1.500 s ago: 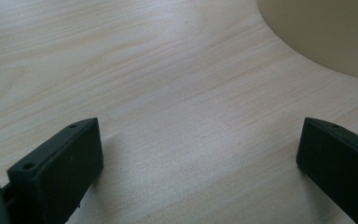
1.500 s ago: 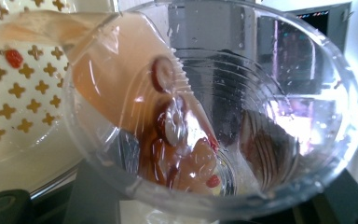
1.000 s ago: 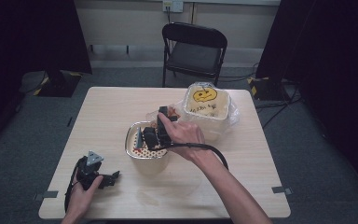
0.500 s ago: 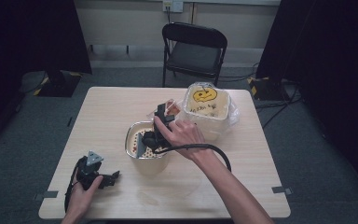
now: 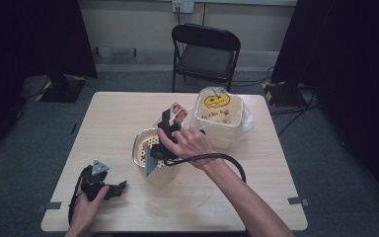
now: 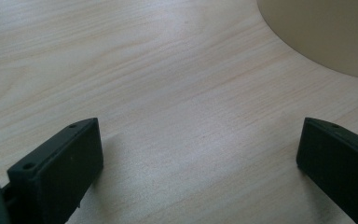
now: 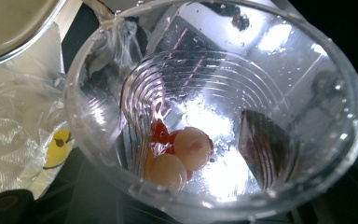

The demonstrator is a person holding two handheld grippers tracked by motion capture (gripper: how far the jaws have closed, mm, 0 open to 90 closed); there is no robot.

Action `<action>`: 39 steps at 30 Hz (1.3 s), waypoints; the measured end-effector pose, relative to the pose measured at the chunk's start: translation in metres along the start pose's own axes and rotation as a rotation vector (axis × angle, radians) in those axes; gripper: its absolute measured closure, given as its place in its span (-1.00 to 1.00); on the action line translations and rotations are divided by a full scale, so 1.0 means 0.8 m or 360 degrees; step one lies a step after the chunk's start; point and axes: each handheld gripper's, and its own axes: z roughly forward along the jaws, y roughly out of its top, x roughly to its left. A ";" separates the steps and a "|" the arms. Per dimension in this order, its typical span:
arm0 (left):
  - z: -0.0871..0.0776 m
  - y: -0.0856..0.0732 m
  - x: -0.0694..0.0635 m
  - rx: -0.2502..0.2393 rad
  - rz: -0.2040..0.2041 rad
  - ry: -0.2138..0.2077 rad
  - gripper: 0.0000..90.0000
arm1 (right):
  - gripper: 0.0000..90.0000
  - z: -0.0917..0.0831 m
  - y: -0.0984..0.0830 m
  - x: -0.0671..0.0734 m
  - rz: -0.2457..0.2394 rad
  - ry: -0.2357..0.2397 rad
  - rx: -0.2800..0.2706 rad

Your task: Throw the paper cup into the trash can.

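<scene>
Fruit pieces (image 7: 179, 156) — inside cup (image 7: 214, 107)

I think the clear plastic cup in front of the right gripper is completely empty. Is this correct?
Not quite. The clear plastic cup is in front of the right gripper, but it is not empty: the right gripper view shows a few small round pale and red pieces lying at its bottom.

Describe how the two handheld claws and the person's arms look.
Both are black. The left claw carries a grey three-cornered plate on top and a black looping cable; its jaws are flat black blocks with small screw holes. The right claw also has a grey plate, trailing a thick black cable. Forearms are bare, no sleeves.
</scene>
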 end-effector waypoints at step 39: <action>0.000 0.000 -0.001 -0.0008 -0.0011 0.0000 -1.00 | 0.02 0.009 -0.046 -0.025 0.1032 0.0609 -0.0188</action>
